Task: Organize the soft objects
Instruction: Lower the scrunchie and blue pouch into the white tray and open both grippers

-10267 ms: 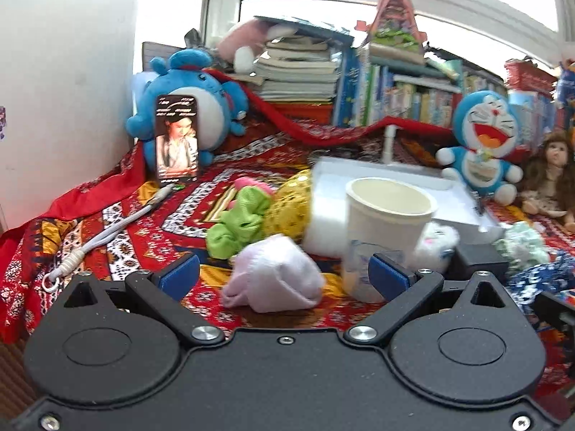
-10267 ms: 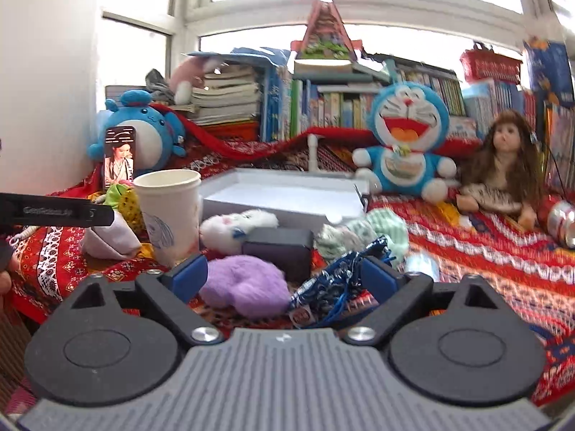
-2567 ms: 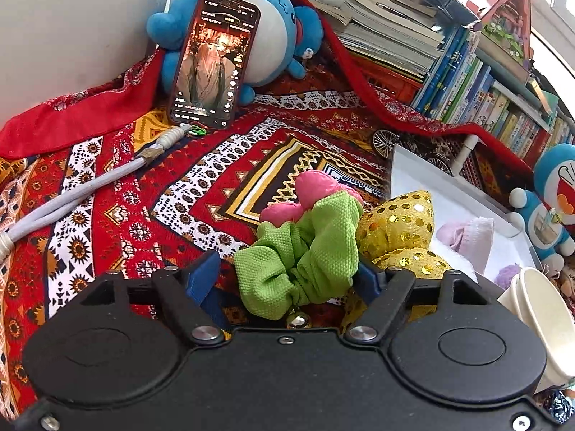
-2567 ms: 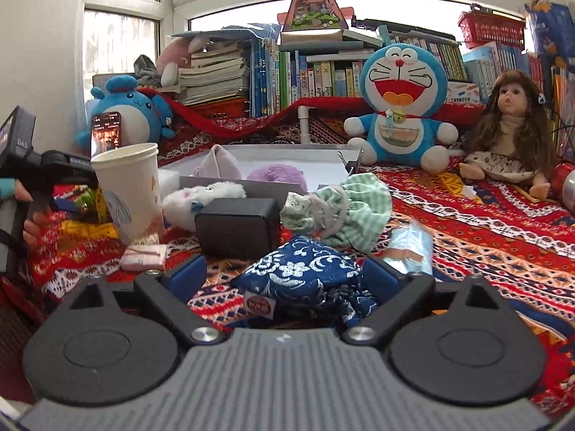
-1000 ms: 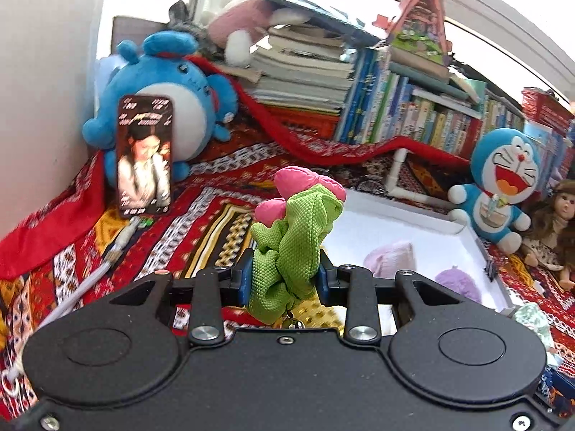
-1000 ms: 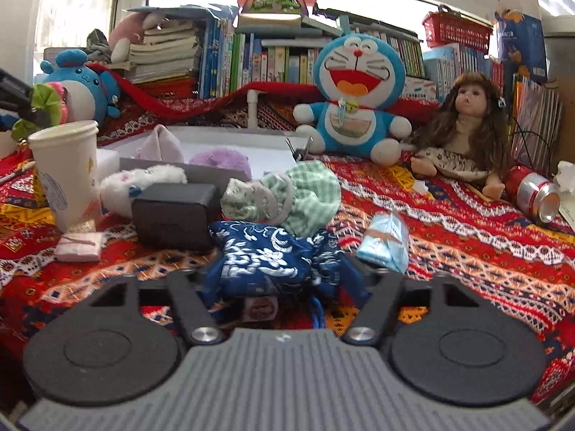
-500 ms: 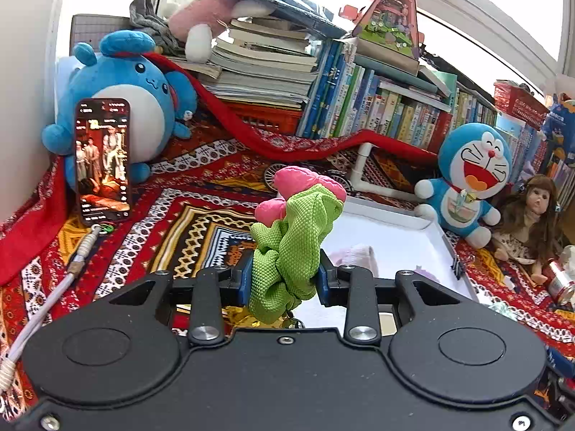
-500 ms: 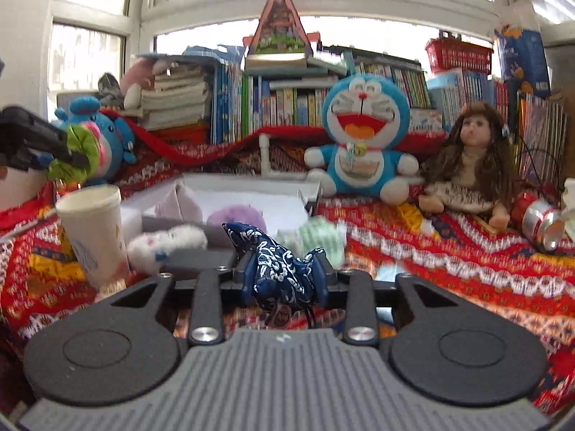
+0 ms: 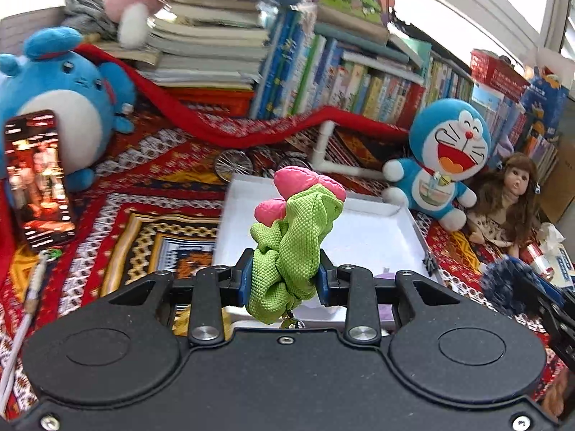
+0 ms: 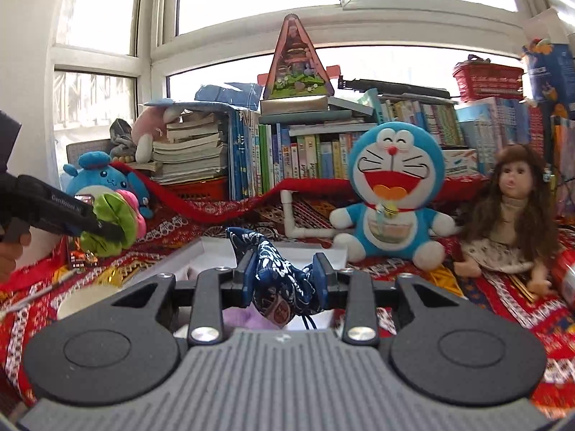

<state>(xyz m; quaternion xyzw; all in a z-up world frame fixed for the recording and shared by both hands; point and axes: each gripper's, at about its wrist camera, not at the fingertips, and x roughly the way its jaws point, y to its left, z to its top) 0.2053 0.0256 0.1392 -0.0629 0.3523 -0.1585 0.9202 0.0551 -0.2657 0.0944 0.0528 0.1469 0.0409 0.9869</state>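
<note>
My left gripper (image 9: 284,274) is shut on a green and pink scrunchie (image 9: 294,237) and holds it in the air over the near left part of the white tray (image 9: 363,237). The scrunchie also shows in the right wrist view (image 10: 111,224), held at the left. My right gripper (image 10: 284,278) is shut on a dark blue patterned cloth pouch (image 10: 276,280), held above the tray's near end (image 10: 201,248). A purple soft item (image 10: 240,318) lies in the tray below it. The pouch shows blurred at the right of the left wrist view (image 9: 503,283).
A Doraemon plush (image 9: 445,165) and a doll (image 9: 503,197) sit right of the tray. A blue plush (image 9: 61,97) with a phone (image 9: 36,179) leaning on it stands at the left. Books (image 9: 323,72) line the back. A paper cup (image 10: 82,300) stands near left.
Both grippers have moved forward and up toward the tray with their soft items held. The tray is now closer under each.
</note>
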